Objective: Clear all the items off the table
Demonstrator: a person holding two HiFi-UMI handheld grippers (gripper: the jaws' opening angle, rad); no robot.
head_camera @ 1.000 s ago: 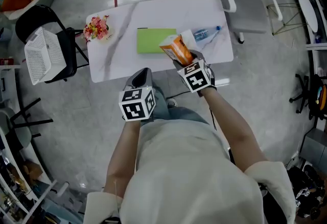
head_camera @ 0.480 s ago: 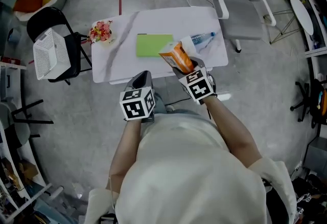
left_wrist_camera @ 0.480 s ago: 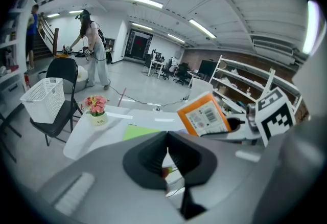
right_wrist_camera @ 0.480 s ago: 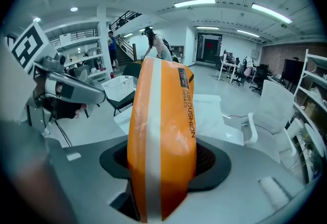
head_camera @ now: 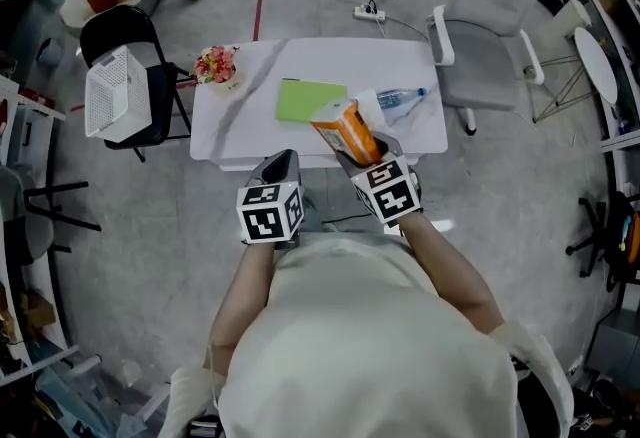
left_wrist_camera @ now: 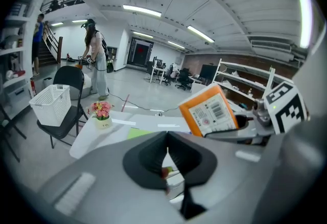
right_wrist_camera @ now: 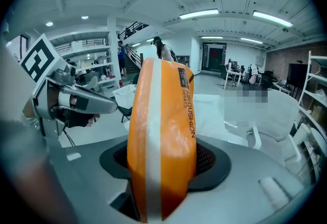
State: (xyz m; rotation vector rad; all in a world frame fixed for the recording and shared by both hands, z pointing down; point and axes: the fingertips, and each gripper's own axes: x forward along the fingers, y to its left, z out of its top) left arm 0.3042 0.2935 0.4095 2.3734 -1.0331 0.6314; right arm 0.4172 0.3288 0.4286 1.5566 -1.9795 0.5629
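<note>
My right gripper [head_camera: 362, 152] is shut on an orange and white box [head_camera: 346, 129], held up over the near edge of the white marble table [head_camera: 300, 56]; the box [right_wrist_camera: 161, 136] stands upright between the pads in the right gripper view. My left gripper [head_camera: 280, 167] hangs just before the table's near edge, shut with nothing in it [left_wrist_camera: 166, 159]. On the table lie a green pad [head_camera: 310, 98], a water bottle [head_camera: 402, 100] on its side and a small pot of flowers [head_camera: 218, 66].
A white basket [head_camera: 118, 94] sits on a black chair left of the table. A grey office chair [head_camera: 490, 46] stands at the table's right end. A power strip and cable lie on the floor behind. A person stands at the far left.
Both grippers have risen and drawn back from the table, the right one still carrying the orange box. The table now looks smaller and farther off.
</note>
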